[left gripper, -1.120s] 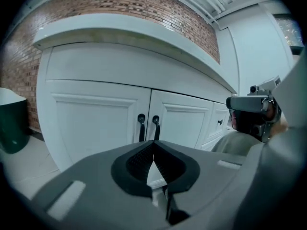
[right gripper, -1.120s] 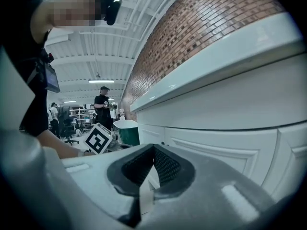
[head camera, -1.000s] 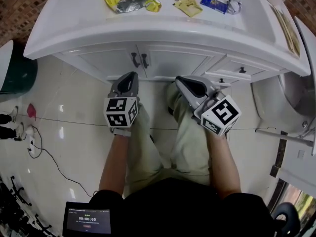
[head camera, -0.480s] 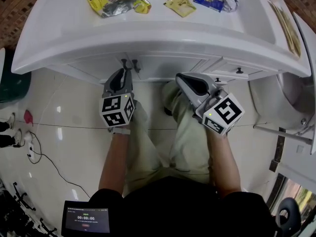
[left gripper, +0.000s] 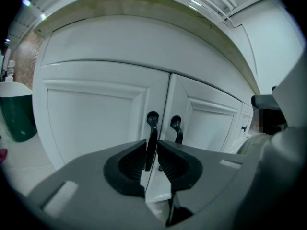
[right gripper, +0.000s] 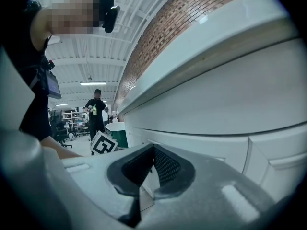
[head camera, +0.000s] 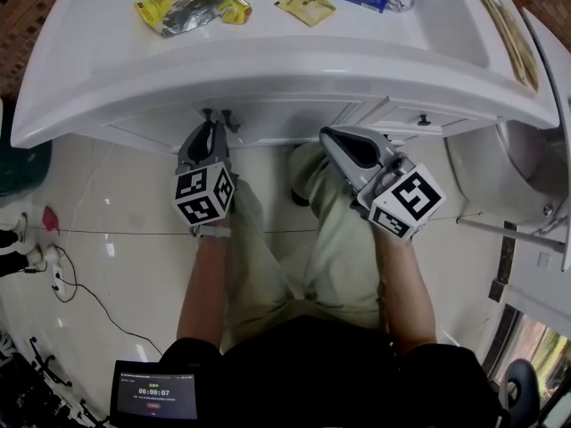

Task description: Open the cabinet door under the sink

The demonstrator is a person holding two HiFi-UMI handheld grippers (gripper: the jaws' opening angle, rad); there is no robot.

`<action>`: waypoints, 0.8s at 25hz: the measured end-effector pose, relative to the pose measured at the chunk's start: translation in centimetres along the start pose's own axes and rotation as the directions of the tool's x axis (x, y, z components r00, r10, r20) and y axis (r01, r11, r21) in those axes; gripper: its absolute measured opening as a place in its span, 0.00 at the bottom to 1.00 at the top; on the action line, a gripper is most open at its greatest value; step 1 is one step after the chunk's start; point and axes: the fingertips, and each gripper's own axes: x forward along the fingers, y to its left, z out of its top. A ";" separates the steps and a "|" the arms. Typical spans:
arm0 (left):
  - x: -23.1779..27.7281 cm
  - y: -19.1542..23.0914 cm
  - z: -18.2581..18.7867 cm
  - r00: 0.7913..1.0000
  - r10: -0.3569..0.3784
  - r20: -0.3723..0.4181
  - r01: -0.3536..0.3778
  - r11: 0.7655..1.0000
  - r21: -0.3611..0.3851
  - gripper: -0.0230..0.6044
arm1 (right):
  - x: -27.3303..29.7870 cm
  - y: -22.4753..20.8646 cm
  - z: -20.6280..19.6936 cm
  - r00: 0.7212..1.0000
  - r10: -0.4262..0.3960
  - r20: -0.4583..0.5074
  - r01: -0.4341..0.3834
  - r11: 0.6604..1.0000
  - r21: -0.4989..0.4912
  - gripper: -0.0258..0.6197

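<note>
1. Glossy pale floor tiles run under a white sink counter; yellow wrappers lie on its top, well beyond the fingers of both grippers.
2. The left gripper reaches in under the counter's rim to the two cabinet doors; in the left gripper view its fingers stand one on each side of the left door's black handle and are clamped on the lower part of the bar.
3. The top of that handle rises just above the fingertips; the left door spreads behind the fingers and off to their left; the seam between the doors runs straight behind the narrow gap between the fingers; both doors lie flush and closed.
4. The right door's handle stands just to the right of the right-hand finger, outside the grip and apart from it.
5. The right gripper hangs to the right, over the person's trousers; its fingers are pressed together with nothing between them; the white cabinet front lies beyond their tips, not touching.
6. A dark drawer knob sits beyond those fingers and to their right; a green bin stands far to the left of the left gripper's fingers.
</note>
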 end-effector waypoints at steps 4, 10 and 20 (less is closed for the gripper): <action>0.5 0.1 -0.2 1.000 0.004 -0.017 -0.004 1.000 -0.002 0.15 | -0.3 -0.5 0.1 1.000 -0.007 0.010 0.007 1.000 0.010 0.03; 0.7 0.4 -0.6 0.999 0.023 -0.026 -0.020 0.996 0.086 0.14 | 0.2 -0.7 0.1 1.000 -0.005 0.025 0.004 1.000 0.010 0.03; -1.1 -0.1 -0.8 0.998 -0.057 -0.011 0.058 0.991 0.118 0.14 | 1.3 0.2 0.7 1.000 0.000 0.025 0.000 1.000 -0.017 0.03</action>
